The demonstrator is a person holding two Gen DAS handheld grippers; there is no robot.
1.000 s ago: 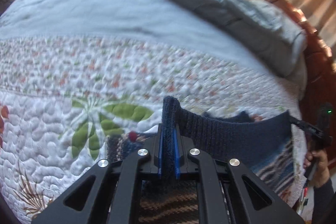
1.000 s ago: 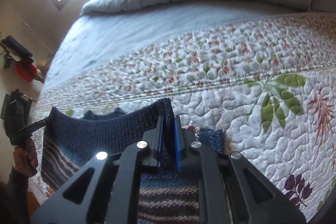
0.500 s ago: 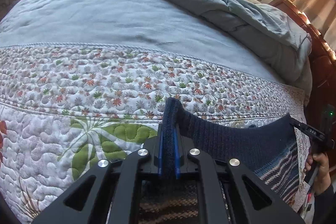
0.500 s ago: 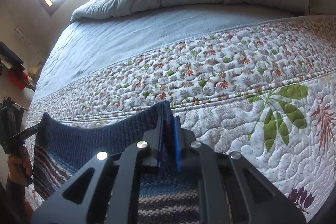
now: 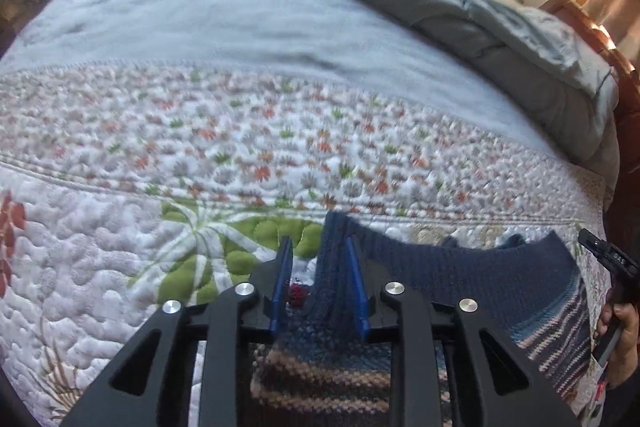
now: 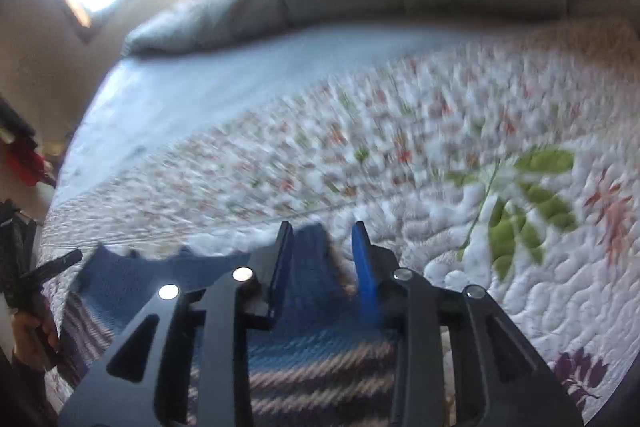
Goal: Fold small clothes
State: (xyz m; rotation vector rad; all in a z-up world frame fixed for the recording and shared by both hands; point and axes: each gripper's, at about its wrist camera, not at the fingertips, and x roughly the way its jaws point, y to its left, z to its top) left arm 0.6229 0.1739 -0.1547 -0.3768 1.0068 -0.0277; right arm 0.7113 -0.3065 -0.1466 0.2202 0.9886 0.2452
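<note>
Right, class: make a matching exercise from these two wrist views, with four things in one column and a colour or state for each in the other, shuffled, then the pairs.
Things:
1. left tongs
2. knitted garment
3. duvet
4. quilt

States:
A. floral pattern
B. grey, bunched at the far side
C. open
D. navy with stripes, on the quilt

Pairs: 1-C, 2-D, 3-B, 4-A

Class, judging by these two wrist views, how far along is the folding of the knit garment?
Done: the striped knit garment lies folded over on the floral quilt, navy edge forward. In hand: the left tongs and right tongs stand open around its corners, letting go. Left: any further folds; none shows yet.
</note>
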